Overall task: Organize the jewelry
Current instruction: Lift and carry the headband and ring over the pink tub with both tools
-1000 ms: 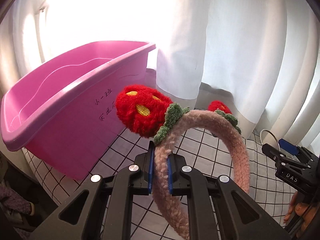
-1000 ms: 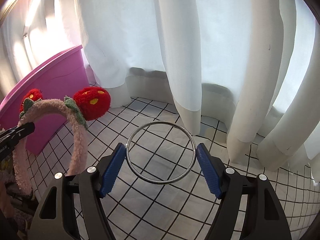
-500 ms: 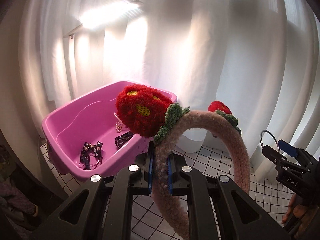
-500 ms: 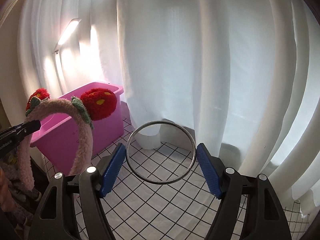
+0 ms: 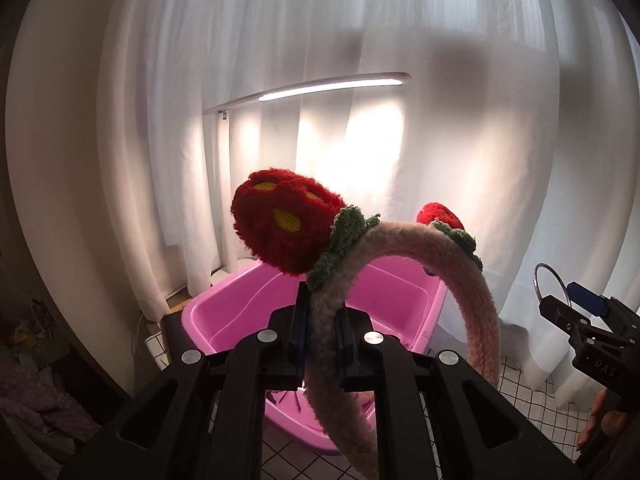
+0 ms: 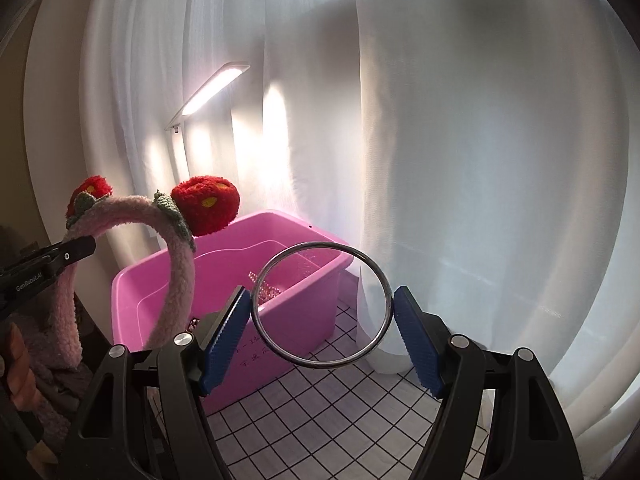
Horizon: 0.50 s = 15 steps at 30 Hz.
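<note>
My left gripper (image 5: 322, 338) is shut on a fuzzy pink headband (image 5: 476, 312) with two red plush strawberries and green leaves; the band arches up and to the right over the pink tub (image 5: 240, 312). In the right wrist view the same headband (image 6: 176, 276) hangs at the left, above the pink tub (image 6: 296, 320). My right gripper (image 6: 322, 330) is shut on a silver metal ring (image 6: 276, 346), held upright between the blue pads above the tub's near right corner. Some small jewelry lies inside the tub.
White curtains (image 6: 460, 160) hang behind the tub, and a lit bar lamp (image 5: 332, 86) stands over it. The tub rests on a white cloth with a black grid (image 6: 328, 412). A dark heap of clothes (image 5: 36, 408) lies at the far left.
Both grippers have risen with their loads, so the tub has dropped lower in both views and its inside shows. The lamp has come into view. Both grips are unchanged.
</note>
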Available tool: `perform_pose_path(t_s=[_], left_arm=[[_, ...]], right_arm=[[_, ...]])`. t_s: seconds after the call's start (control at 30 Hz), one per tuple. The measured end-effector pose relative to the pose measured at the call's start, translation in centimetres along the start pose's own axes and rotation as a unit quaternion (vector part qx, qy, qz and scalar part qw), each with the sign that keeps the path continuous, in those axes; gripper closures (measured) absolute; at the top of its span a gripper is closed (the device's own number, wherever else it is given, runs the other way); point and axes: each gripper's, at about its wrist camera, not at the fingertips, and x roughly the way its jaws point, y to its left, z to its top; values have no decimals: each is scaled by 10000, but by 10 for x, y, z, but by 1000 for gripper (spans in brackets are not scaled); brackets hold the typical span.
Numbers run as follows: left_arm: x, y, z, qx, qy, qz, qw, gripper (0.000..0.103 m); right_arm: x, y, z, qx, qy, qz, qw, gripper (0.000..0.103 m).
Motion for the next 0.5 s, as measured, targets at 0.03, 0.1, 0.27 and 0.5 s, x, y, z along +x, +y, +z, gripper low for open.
perform_pose_path(t_s=[0.03, 0.1, 0.27, 0.5], left_arm=[[3, 6, 2, 5, 9, 44, 10000, 92], [14, 17, 5, -12, 63, 108, 9999, 92], [50, 35, 5, -6, 354, 163, 9992, 92], [105, 41, 1, 80, 863, 147, 9961, 92]], right_arm=[[8, 5, 5, -23, 20, 45, 10000, 32], [23, 16, 12, -79, 87, 105, 9999, 32], [64, 35, 26, -168, 306, 198, 9992, 32], [123, 56, 39, -328, 688, 243, 9968, 32]])
